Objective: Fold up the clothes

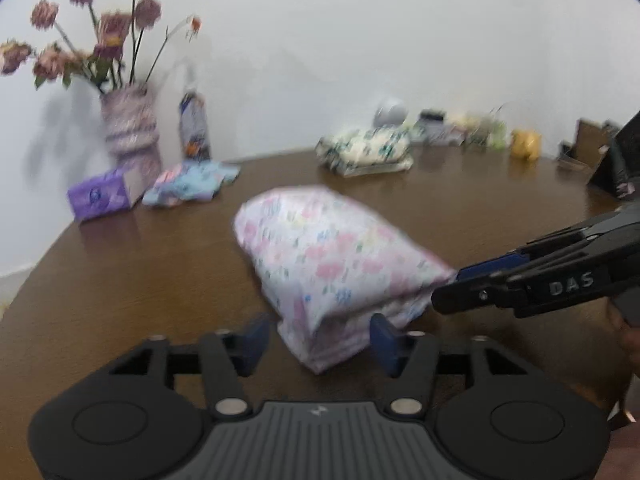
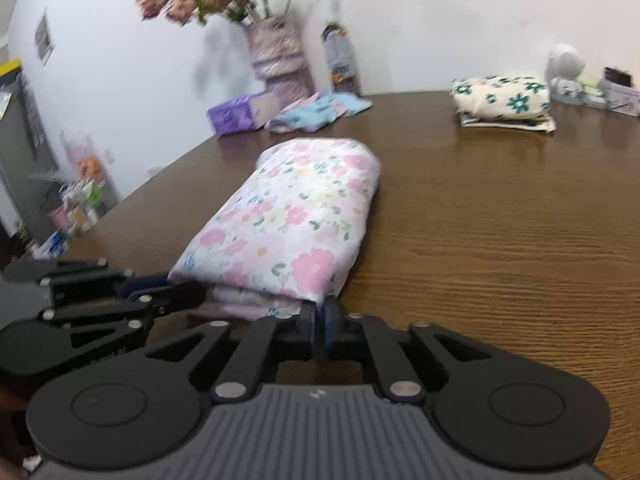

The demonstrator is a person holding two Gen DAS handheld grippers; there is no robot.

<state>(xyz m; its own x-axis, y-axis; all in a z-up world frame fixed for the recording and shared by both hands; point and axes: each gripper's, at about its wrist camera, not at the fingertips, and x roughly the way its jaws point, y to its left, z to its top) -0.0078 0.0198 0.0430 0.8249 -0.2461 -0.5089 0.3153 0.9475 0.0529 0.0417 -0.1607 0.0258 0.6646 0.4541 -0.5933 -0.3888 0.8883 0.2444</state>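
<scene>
Plainly, the pink floral folded garment lay directly ahead of both grippers on the brown wooden table, its long axis running away from the right gripper toward the vase of dried flowers at the wall. Seen from the right wrist, the near short end of the bundle sat right at that gripper's tips, and its jaws stood almost together with only a thin slit between them; a bottom corner of the cloth touched that slit, but whether the pads actually pinched the fabric could not be told. The left gripper had its jaws spread wide, the blue pads standing either side of the bundle's near corner without pressing it, so it gripped nothing.

From the left wrist the bundle ran diagonally, from just beyond the fingertips up and away to the left, with the right gripper reaching in from the right edge to meet the cloth's side. Both tools therefore sat at the same near end, the far end well out of reach of either. As a judgement, this piece looked finished, much like the cream teal-flowered folded garment resting far off to the right, while the crumpled blue cloth beside the purple box still wanted folding and lay beyond the bundle, nearer the left gripper's side.
</scene>
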